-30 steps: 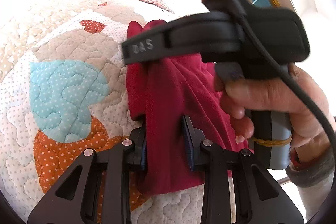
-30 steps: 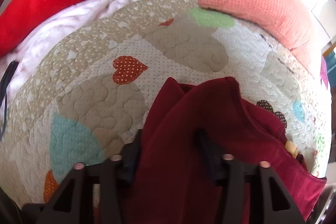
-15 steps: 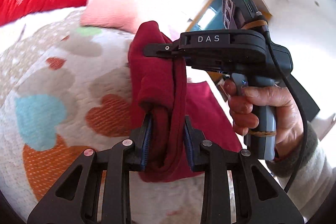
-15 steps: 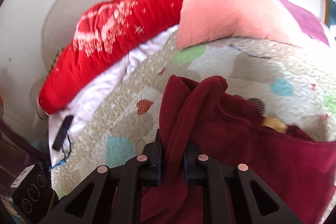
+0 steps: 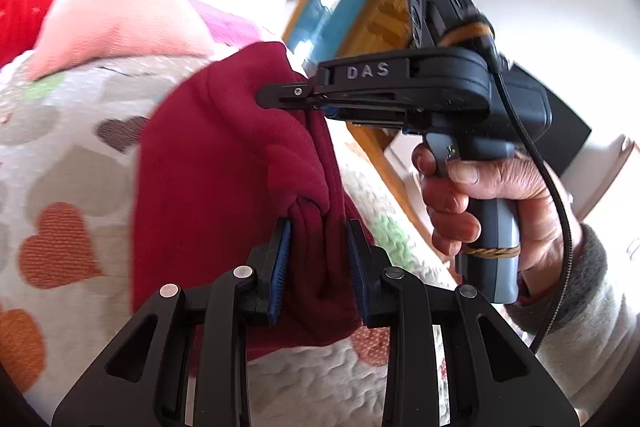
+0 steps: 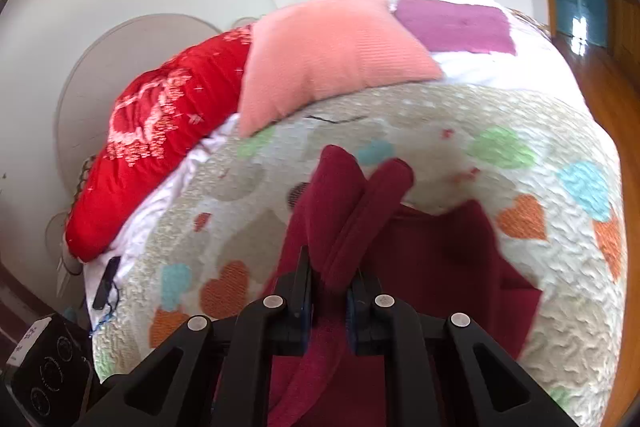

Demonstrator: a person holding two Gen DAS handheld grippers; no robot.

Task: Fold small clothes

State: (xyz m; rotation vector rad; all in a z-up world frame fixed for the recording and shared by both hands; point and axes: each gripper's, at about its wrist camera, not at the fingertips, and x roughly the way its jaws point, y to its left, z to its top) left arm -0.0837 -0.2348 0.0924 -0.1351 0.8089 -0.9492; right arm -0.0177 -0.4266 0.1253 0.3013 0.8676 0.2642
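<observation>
Evidently lifted for a fold: from the left wrist, the left gripper [image 5: 318, 259] clamps a bunched edge of the dark red garment [image 5: 224, 163], raised above the quilt [image 5: 72, 163], while the right gripper [image 5: 280, 95] nips its upper edge. From the right wrist, that gripper pinches gathered cloth; the rest trails onto the quilt's near edge. No containers show.

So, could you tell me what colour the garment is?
The garment is dark red, clearest in the left wrist view.
</observation>
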